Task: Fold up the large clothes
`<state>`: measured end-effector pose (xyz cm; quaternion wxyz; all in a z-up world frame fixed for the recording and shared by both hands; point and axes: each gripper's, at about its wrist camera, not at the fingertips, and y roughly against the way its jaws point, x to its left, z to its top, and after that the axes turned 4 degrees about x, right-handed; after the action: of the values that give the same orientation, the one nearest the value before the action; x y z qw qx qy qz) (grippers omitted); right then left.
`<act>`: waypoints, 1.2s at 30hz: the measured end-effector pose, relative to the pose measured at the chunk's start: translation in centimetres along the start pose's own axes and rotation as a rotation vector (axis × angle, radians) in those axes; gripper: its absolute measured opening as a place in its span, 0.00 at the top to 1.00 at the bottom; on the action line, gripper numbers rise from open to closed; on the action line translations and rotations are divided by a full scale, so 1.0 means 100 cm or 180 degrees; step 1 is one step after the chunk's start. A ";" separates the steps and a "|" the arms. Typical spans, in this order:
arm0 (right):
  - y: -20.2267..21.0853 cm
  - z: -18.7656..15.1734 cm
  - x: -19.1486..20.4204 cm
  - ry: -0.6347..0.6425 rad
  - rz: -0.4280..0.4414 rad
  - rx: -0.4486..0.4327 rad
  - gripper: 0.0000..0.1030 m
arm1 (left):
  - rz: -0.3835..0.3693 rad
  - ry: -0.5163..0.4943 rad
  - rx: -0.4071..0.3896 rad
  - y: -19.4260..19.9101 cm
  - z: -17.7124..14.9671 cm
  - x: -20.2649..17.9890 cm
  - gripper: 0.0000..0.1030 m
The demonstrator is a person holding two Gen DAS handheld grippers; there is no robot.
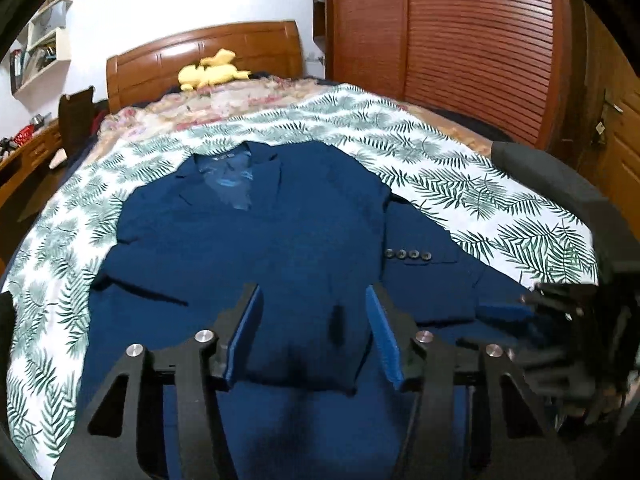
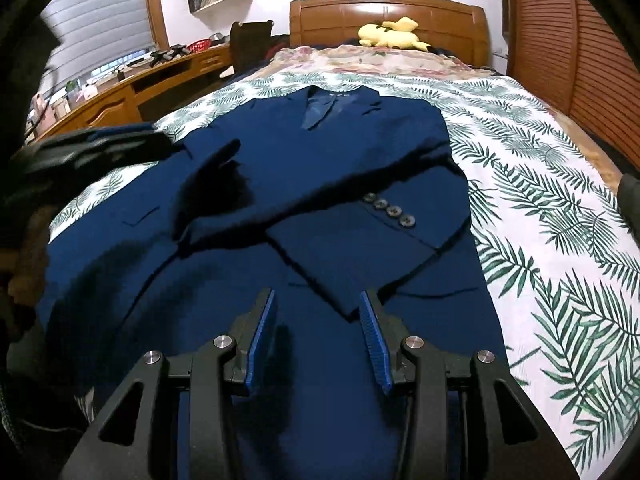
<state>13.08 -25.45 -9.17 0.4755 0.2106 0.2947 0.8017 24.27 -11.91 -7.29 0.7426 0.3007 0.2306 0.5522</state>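
A navy suit jacket (image 1: pixel 248 240) (image 2: pixel 320 152) lies face up on the leaf-print sheet (image 1: pixel 480 200), collar toward the headboard. One sleeve (image 2: pixel 360 240), with cuff buttons (image 2: pixel 390 212), is folded across the front. My left gripper (image 1: pixel 312 292) hovers low over the jacket with its jaws half apart. A raised fold of navy cloth (image 1: pixel 296 352) lies between them, touching the left pad with a slim gap at the right pad. My right gripper (image 2: pixel 317 294) stands open over the lower front, empty, and the cuff's corner reaches its right fingertip. Each gripper is a blur in the other's view (image 2: pixel 100 148) (image 1: pixel 560 308).
A yellow plush toy (image 2: pixel 390 34) and a floral quilt (image 2: pixel 360 58) sit by the wooden headboard (image 2: pixel 388 8). A wooden wardrobe (image 1: pixel 460 40) runs along the bed's right side. A desk (image 2: pixel 140 84) and a dark chair (image 2: pixel 250 42) stand on the left.
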 end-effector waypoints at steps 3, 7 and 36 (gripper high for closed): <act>0.005 -0.003 -0.004 -0.0019 -0.0009 -0.0015 0.57 | 0.0047 -0.0036 0.0120 -0.017 0.007 -0.004 0.48; 0.007 -0.001 -0.010 -0.0115 -0.0015 -0.0011 0.57 | 0.0231 -0.0139 0.0330 -0.041 0.008 -0.003 0.76; -0.027 0.050 0.032 0.0034 0.0004 -0.0114 0.57 | 0.0183 0.0232 0.0047 0.085 -0.084 0.059 0.51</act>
<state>16.39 -20.29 -7.12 0.4772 0.1978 0.2827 0.8082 14.49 -2.83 -7.38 0.7152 0.2924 0.2528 0.5822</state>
